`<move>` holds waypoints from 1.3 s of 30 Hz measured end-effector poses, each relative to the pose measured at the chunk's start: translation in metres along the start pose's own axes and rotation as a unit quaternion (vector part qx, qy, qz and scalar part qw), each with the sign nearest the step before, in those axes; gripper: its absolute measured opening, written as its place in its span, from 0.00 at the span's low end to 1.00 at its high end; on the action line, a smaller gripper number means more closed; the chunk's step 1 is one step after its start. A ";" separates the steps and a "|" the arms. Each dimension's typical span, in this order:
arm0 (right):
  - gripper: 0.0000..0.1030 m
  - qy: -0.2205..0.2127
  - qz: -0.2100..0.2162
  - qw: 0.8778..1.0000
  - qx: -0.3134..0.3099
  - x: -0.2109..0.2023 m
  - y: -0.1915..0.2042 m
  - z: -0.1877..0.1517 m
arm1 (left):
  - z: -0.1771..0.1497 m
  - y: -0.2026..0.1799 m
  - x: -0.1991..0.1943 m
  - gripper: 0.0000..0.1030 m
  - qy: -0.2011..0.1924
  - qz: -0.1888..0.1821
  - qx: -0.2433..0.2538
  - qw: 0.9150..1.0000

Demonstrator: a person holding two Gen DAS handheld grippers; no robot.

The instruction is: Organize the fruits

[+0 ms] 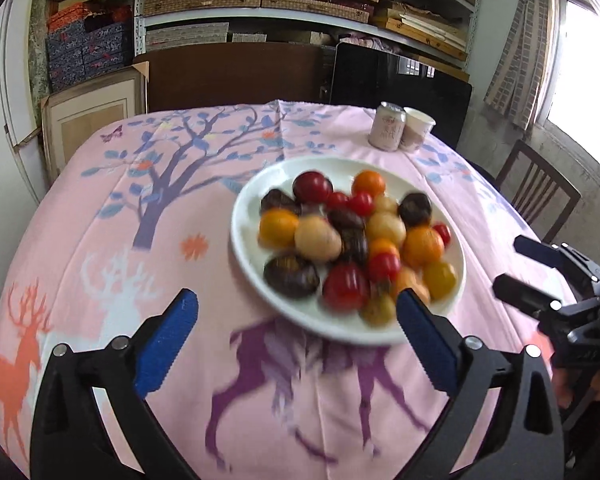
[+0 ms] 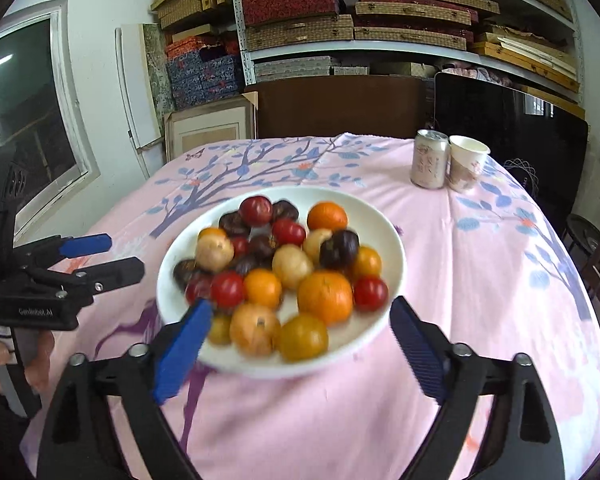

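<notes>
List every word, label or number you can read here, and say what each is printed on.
"GenRobot.AI": on the black body of the left hand-held gripper, seen from the right wrist.
Pink can: printed characters, too blurred to read.
Paper cup: pattern only, no legible text.

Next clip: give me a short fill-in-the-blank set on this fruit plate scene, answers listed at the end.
1. The fruit is piled on a white ____, which sits on the pink tablecloth.
2. At the far side of the table, a paper cup stands right beside a drink ____.
3. The left gripper and the right gripper are both ____, with nothing held between their fingers.
4. The tablecloth is printed with trees and ____.

Missing words: plate; can; open; deer
</notes>
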State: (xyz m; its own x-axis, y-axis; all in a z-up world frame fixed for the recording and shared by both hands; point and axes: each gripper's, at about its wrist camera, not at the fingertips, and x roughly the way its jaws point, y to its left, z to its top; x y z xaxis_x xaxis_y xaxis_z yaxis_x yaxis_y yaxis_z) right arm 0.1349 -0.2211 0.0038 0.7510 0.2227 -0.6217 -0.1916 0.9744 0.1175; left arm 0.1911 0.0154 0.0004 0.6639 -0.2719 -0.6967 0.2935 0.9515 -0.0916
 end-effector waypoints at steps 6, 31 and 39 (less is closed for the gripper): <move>0.96 -0.017 -0.016 0.999 0.034 -0.064 -0.002 -0.045 | -0.060 -0.003 -0.056 0.95 0.003 0.021 -0.027 0.999; 0.96 -0.089 -0.094 0.991 0.031 -0.241 0.015 -0.128 | -0.151 -0.096 -0.229 0.95 -0.096 0.088 -0.006 0.991; 0.96 -0.087 -0.090 0.992 0.033 -0.242 0.014 -0.129 | -0.150 -0.094 -0.225 0.95 -0.093 0.098 -0.008 0.991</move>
State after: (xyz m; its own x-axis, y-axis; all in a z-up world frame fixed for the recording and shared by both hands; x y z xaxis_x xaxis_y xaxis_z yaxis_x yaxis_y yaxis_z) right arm -0.1309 -0.2652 0.0556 0.8683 0.0406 -0.4945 -0.0069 0.9975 0.0697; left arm -0.0891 0.0087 0.0585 0.8229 -0.1023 -0.5589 0.1370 0.9904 0.0203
